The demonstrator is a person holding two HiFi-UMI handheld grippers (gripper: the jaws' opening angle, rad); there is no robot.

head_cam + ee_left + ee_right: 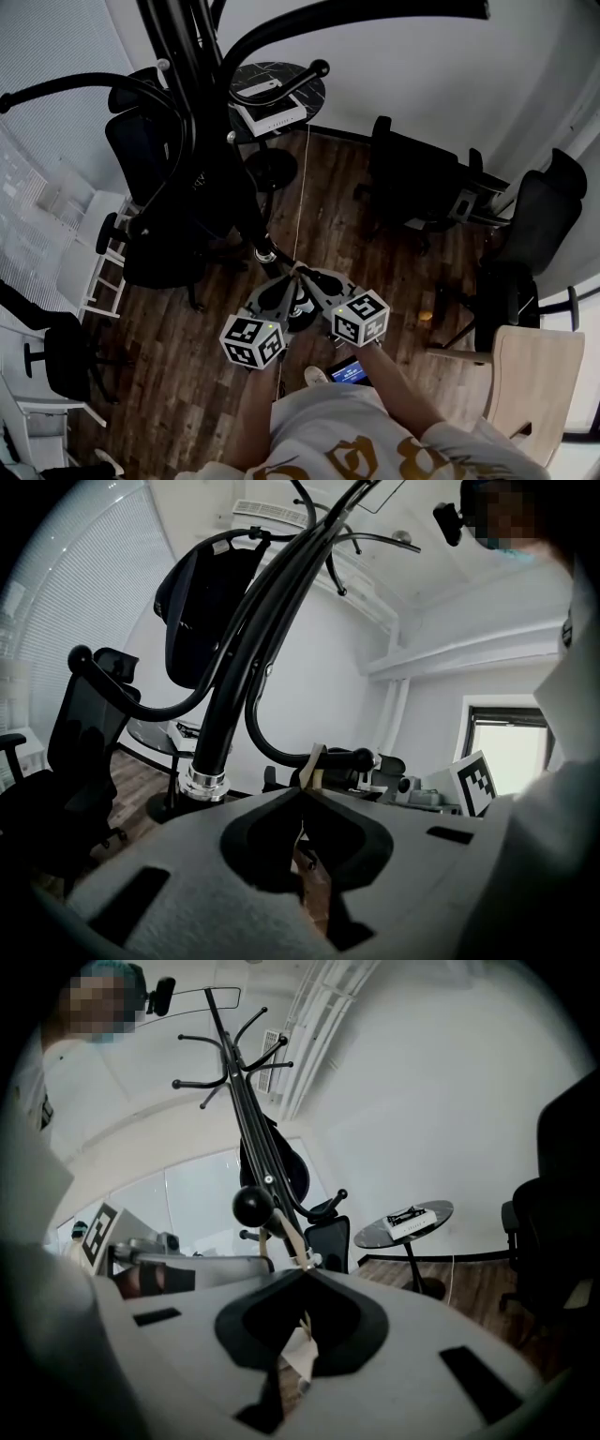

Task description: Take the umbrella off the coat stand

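The black coat stand point(192, 112) has curved arms with ball ends and a chrome collar point(265, 253) low on its pole. A beige strap point(315, 764) hangs over one ball-ended arm point(349, 758); the right gripper view shows the strap point(284, 1232) below that ball point(252, 1206). My left gripper point(286, 280) and right gripper point(306, 274) meet tip to tip at the strap, and both are shut on it. A dark bundle point(202, 602) hangs higher on the stand; I cannot tell whether it is the umbrella.
Black office chairs stand at the left point(155, 253) and at the back right point(412, 178). A small round table point(309, 82) with a white box point(270, 114) is behind the stand. A pale wooden chair point(534, 375) is at my right, a white rack point(103, 272) at my left.
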